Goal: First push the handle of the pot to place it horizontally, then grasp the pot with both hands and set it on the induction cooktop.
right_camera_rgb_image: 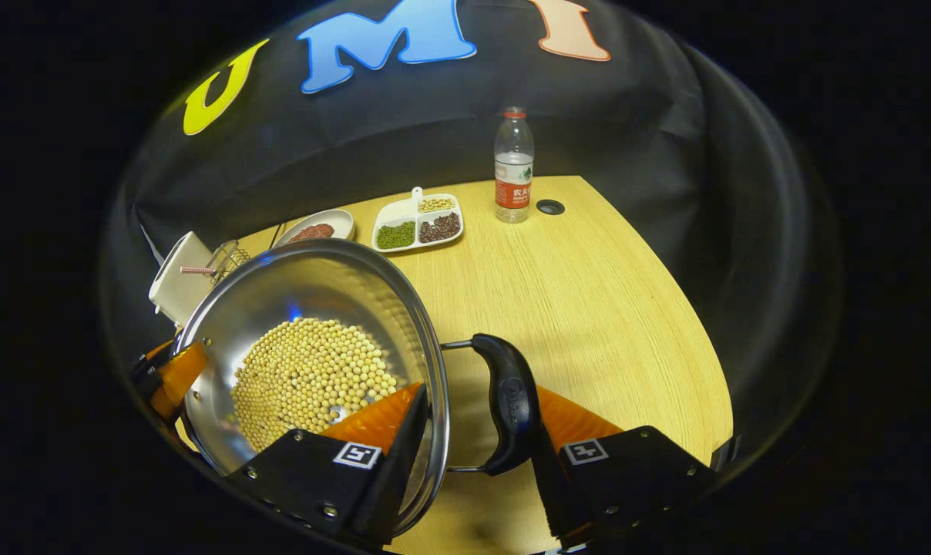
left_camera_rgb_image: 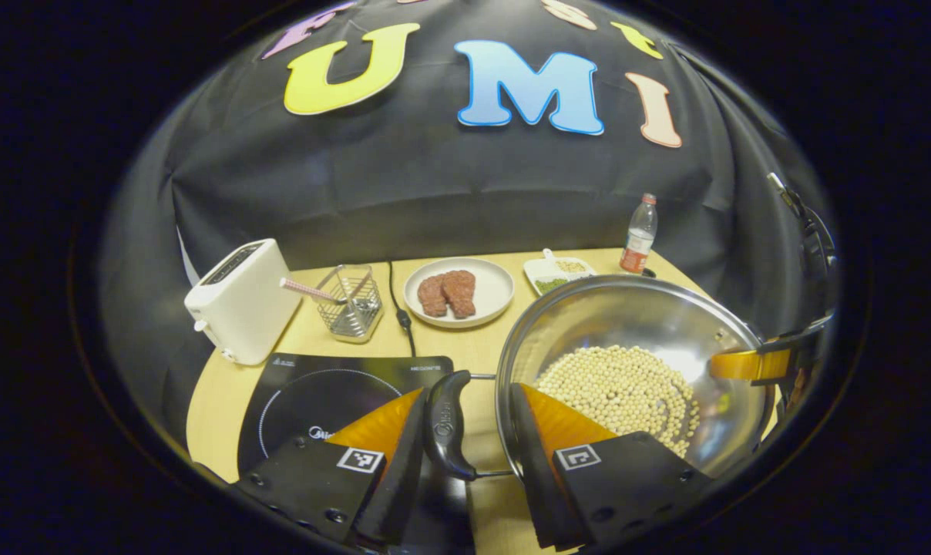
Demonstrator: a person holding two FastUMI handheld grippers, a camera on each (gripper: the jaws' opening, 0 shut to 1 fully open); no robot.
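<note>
So the pot (left_camera_rgb_image: pixel 627 362), full of pale beans (left_camera_rgb_image: pixel 620 389), sits just right of the induction cooktop (left_camera_rgb_image: pixel 319 401) on the wooden table (right_camera_rgb_image: pixel 589 293). The left gripper (left_camera_rgb_image: pixel 465 432) straddles one side handle (left_camera_rgb_image: pixel 446 424) and the rim, fingers spread. The right gripper (right_camera_rgb_image: pixel 473 432) does likewise on the other handle (right_camera_rgb_image: pixel 512 401); whether either actually pinches is hard to tell.

Both views sit close over the pot (left_camera_rgb_image: pixel 627 362) (right_camera_rgb_image: pixel 311 354) (opposite sides); each faces the booth's wall.
</note>
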